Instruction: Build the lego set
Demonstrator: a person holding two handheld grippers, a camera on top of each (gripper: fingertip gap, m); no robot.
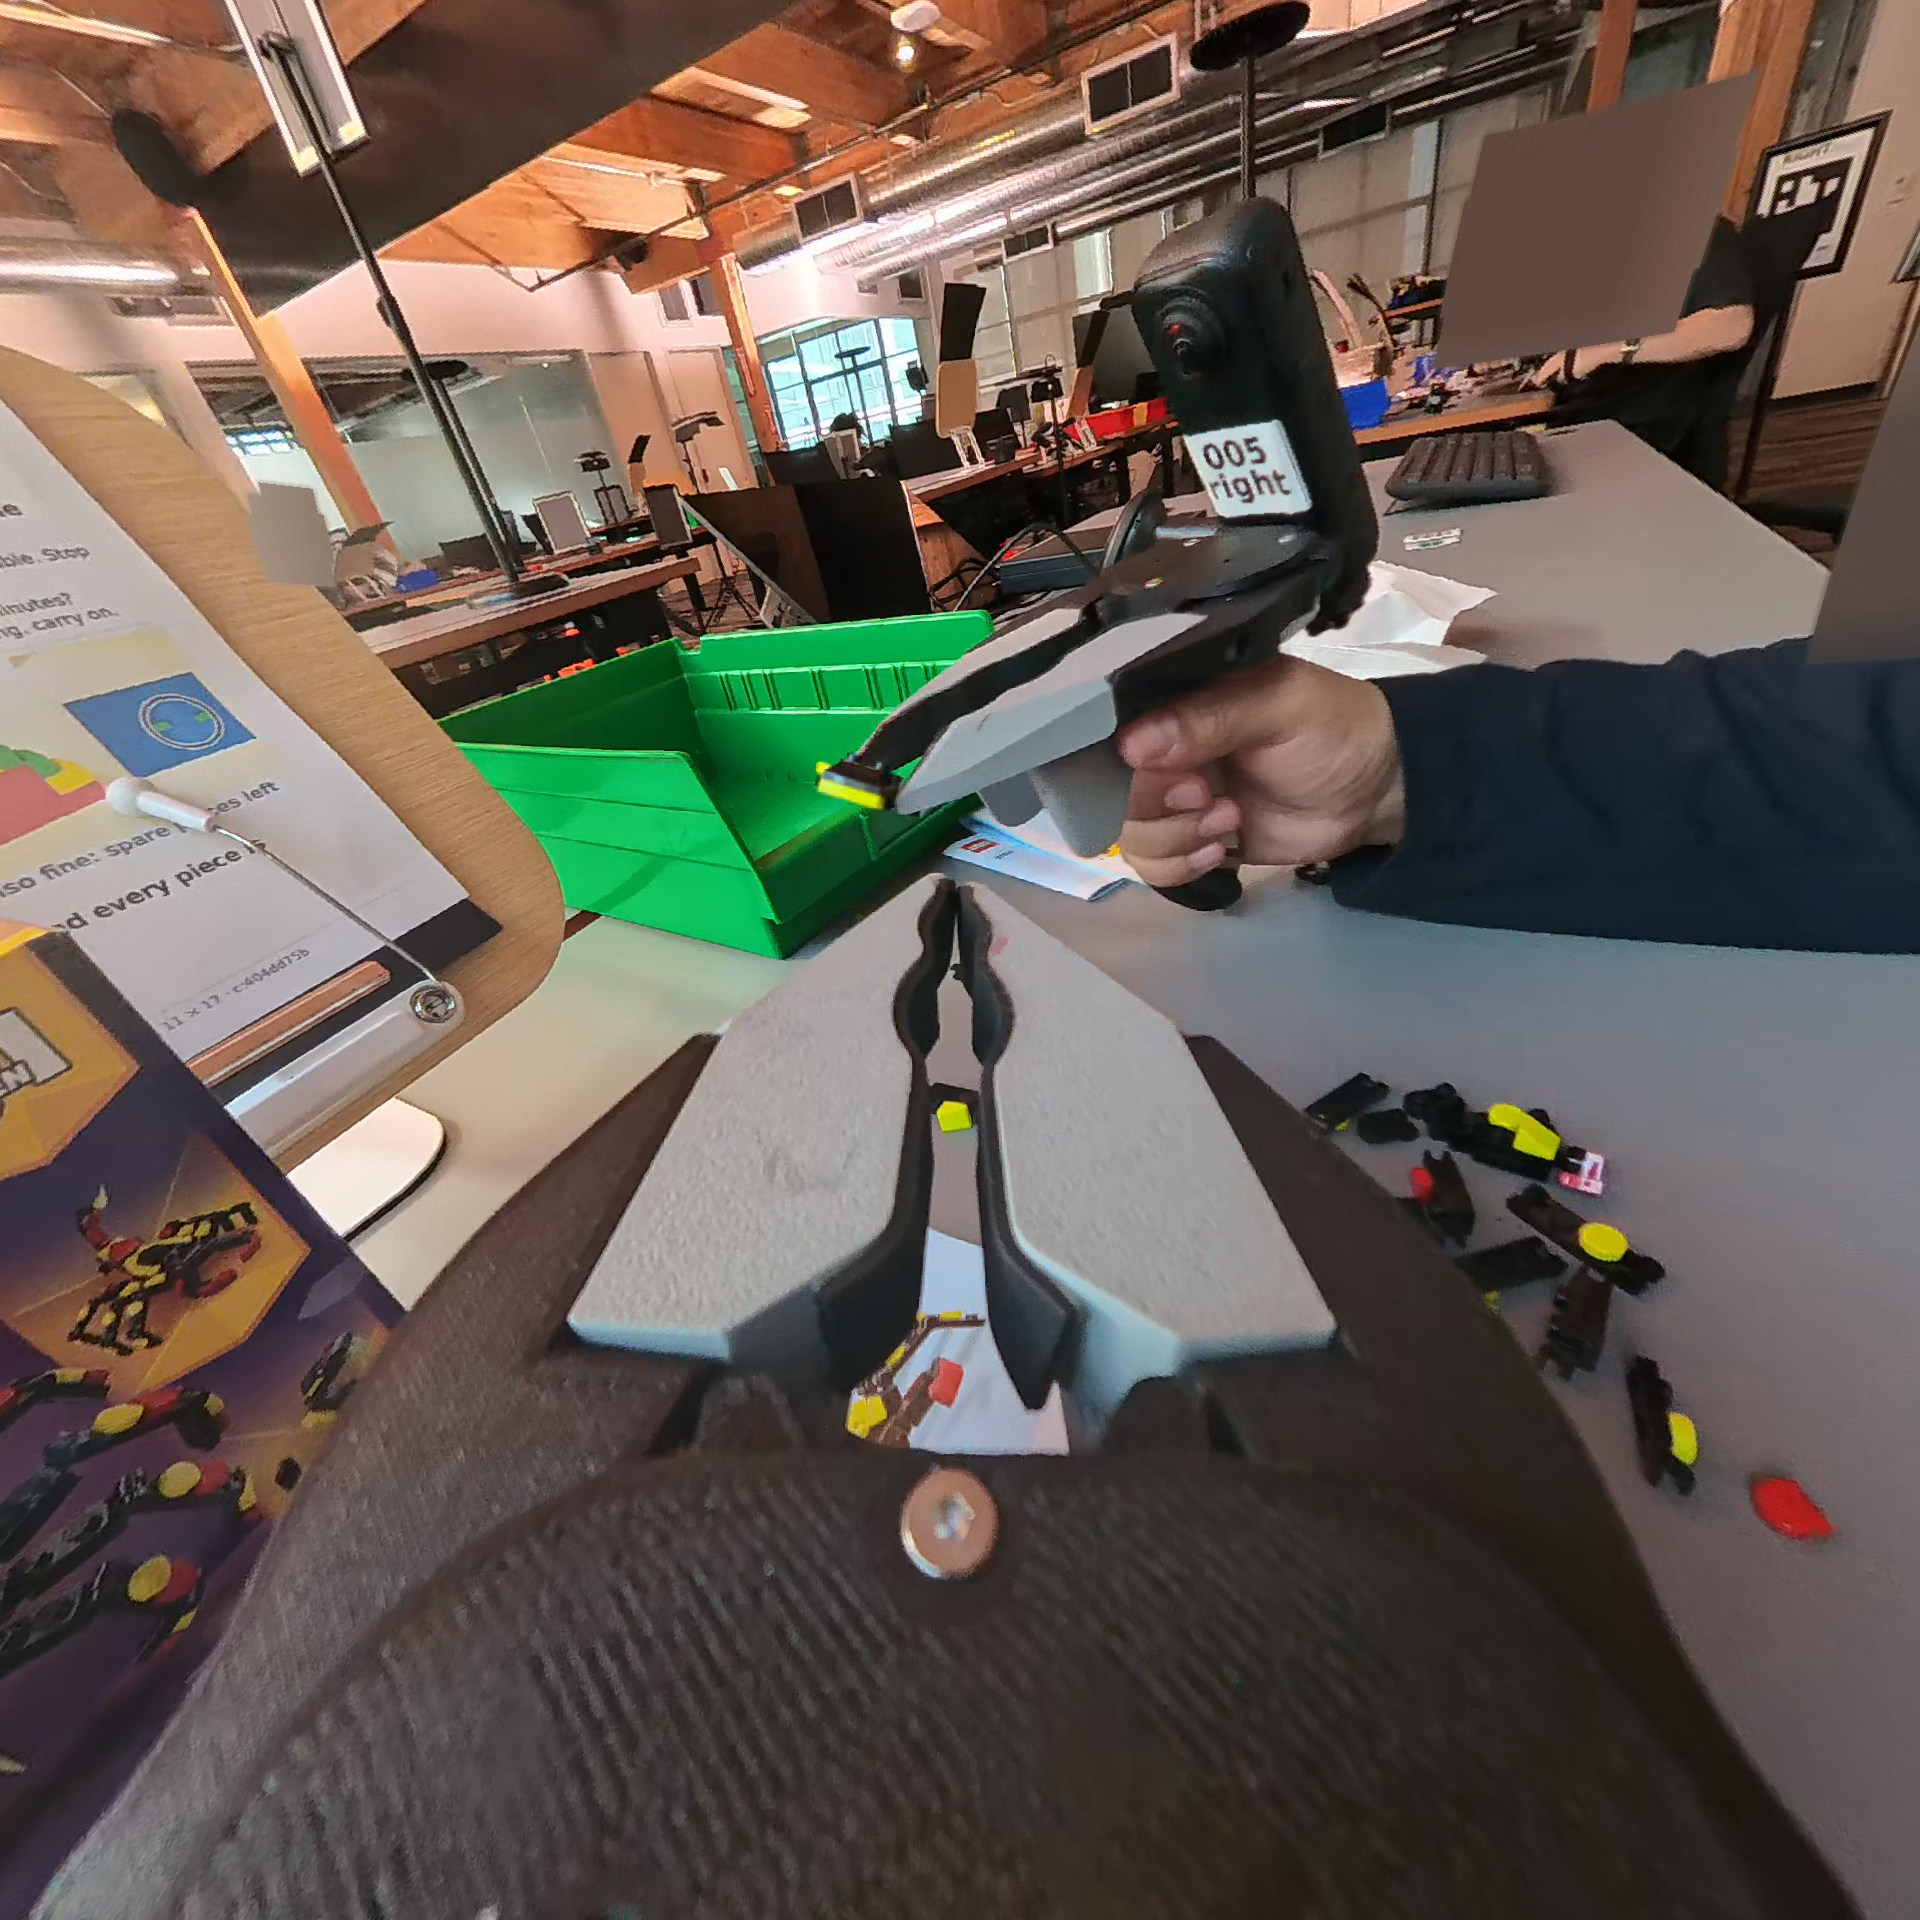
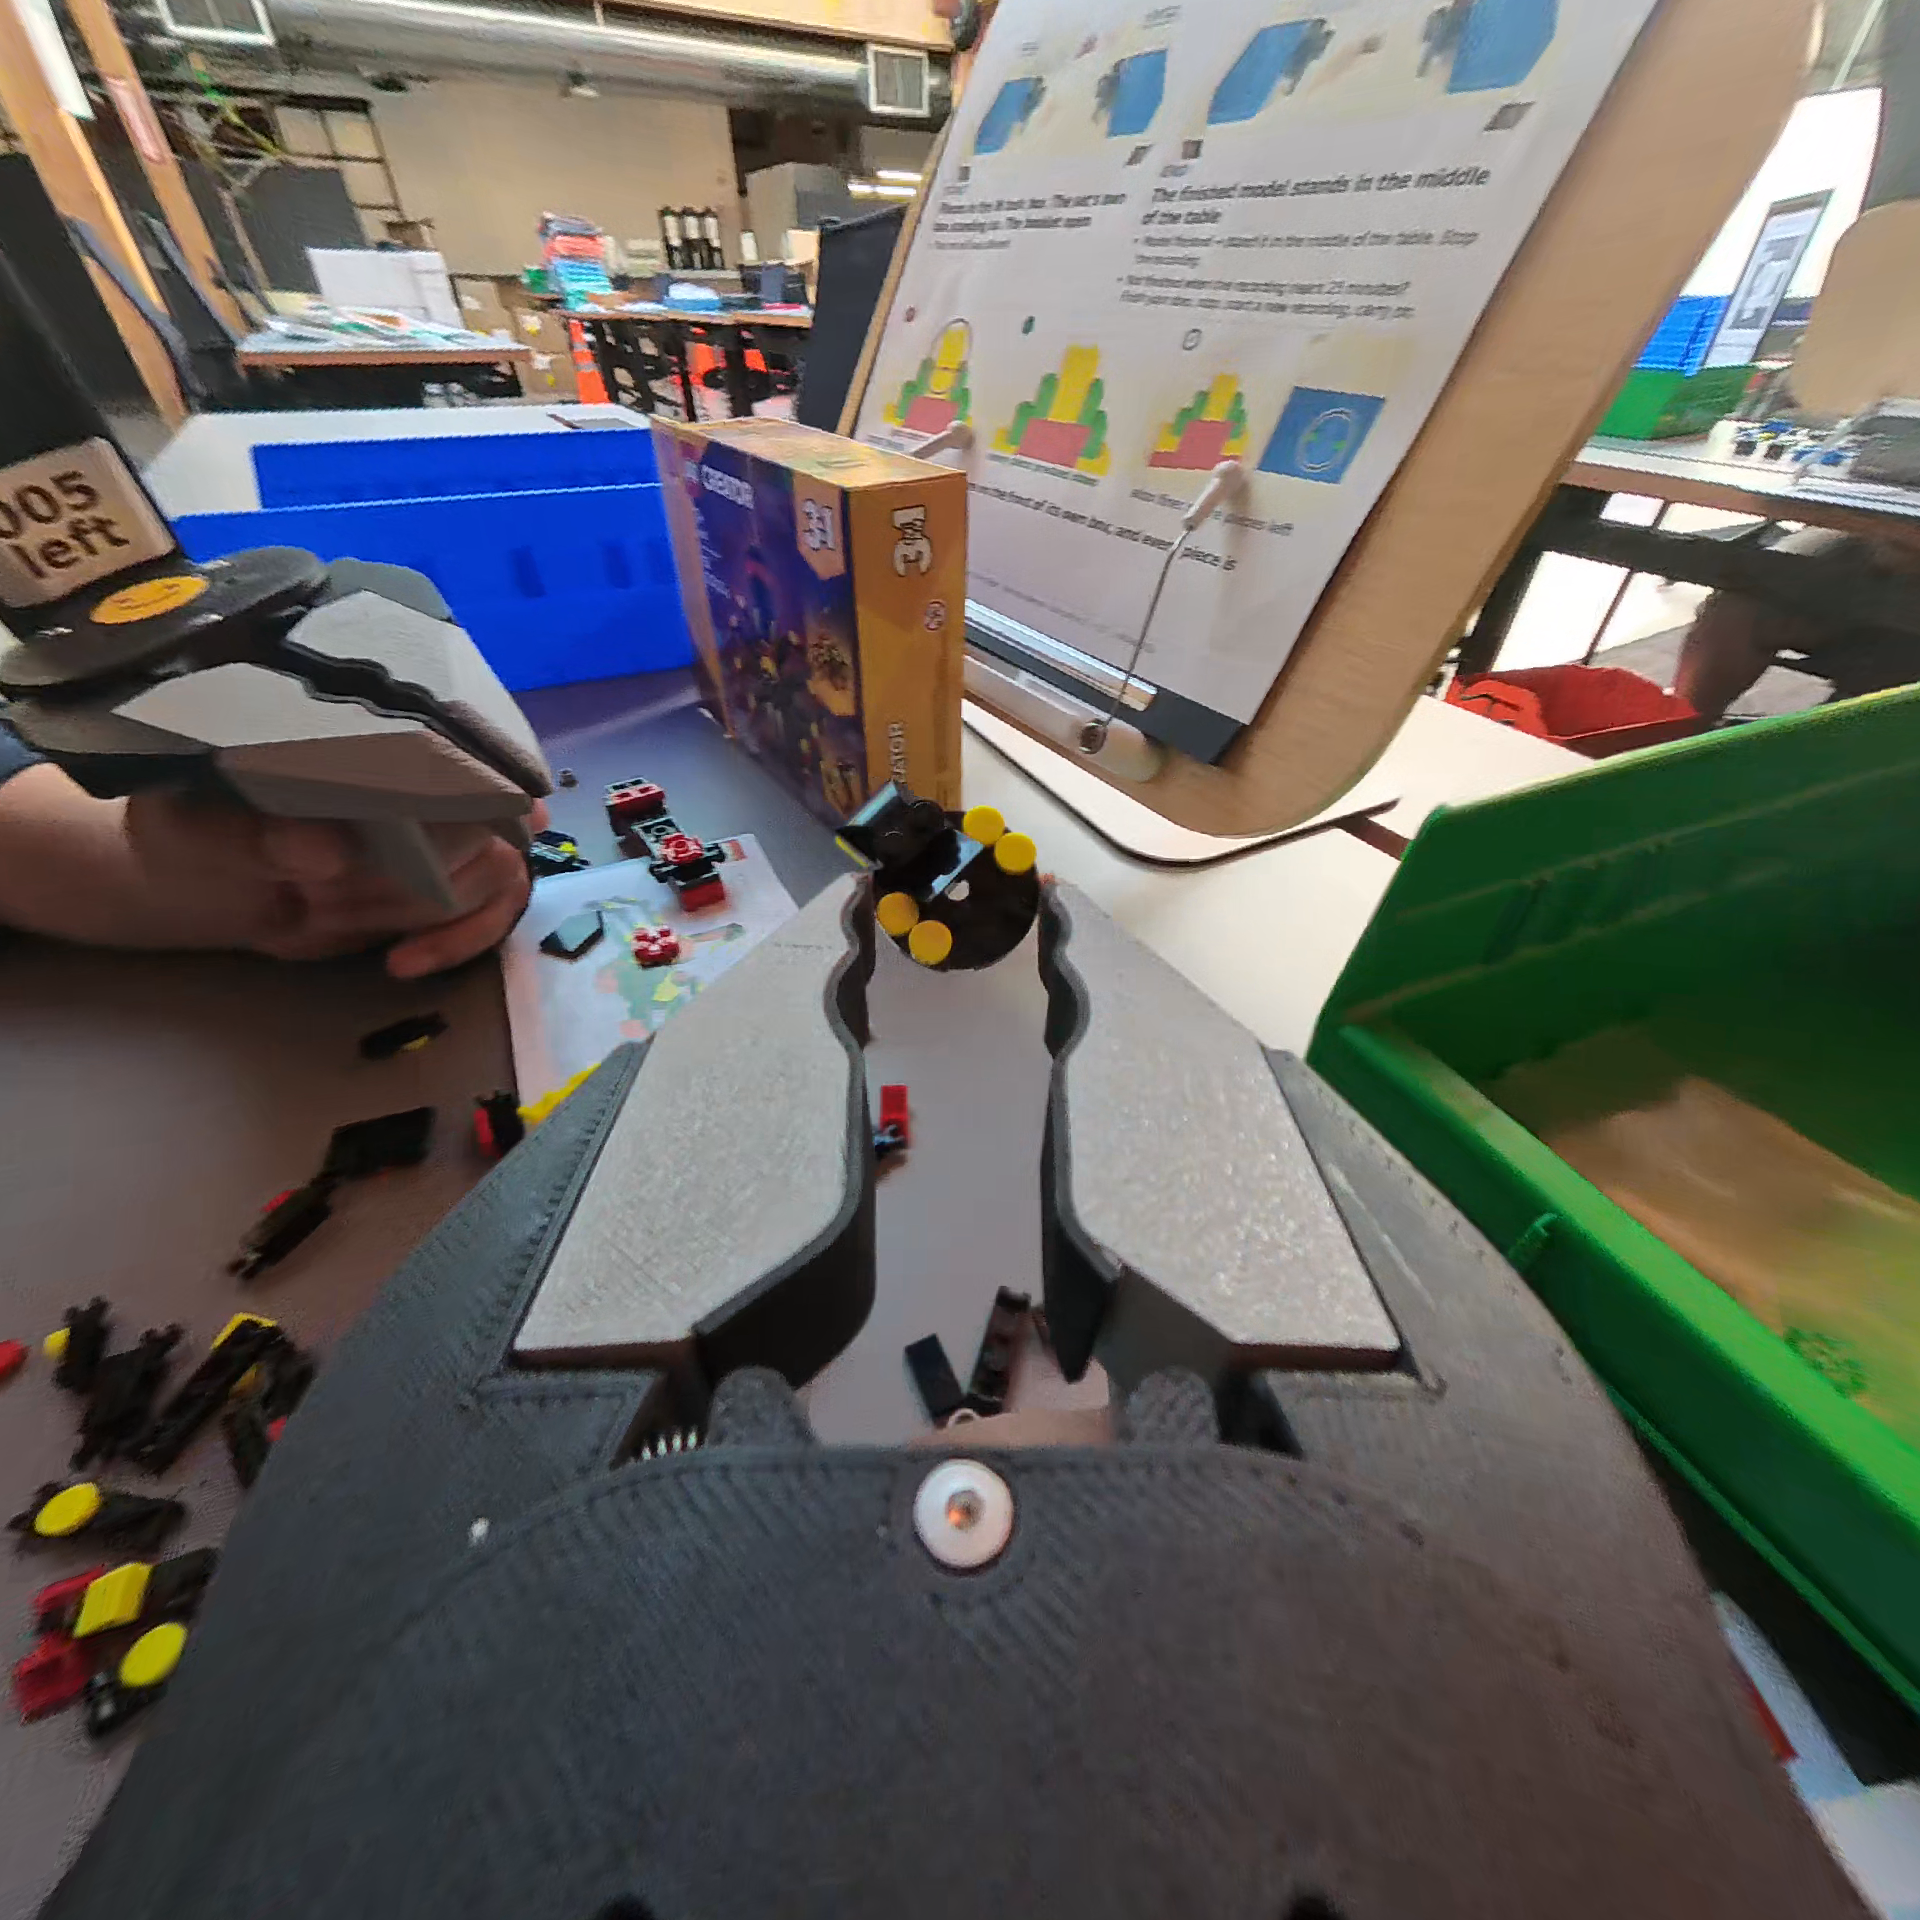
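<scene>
Your right hand-held gripper (image 2: 951,914) is raised above the tabletop (image 1: 1455,1039) and clamped on a small black lego assembly (image 2: 951,883) with four round yellow studs; the piece sits right at the fingertips, tilted, with one finger on either side of it. From the left wrist view the same piece shows as a thin black-and-yellow sliver pinched at the tip of that gripper, in front of the green bin (image 1: 675,769). Your left hand-held gripper (image 1: 958,914) has its fingers drawn together, tips almost touching, and nothing shows between them; it hangs over the open instruction booklet (image 2: 665,956), which lies flat on the tabletop with a few red and black pieces (image 2: 675,842) resting on it. Loose black, yellow and red lego parts (image 1: 1538,1226) are scattered on the grey tabletop to the right of your left gripper, and more lie in a heap (image 2: 156,1455) at the lower left of the right wrist view. The lego box (image 2: 831,623) stands upright just beside the wooden stand (image 2: 1507,468) that holds a printed sheet, with a blue bin (image 2: 468,540) behind the box. The green bin sits near the right of the stand, its open front facing you.
</scene>
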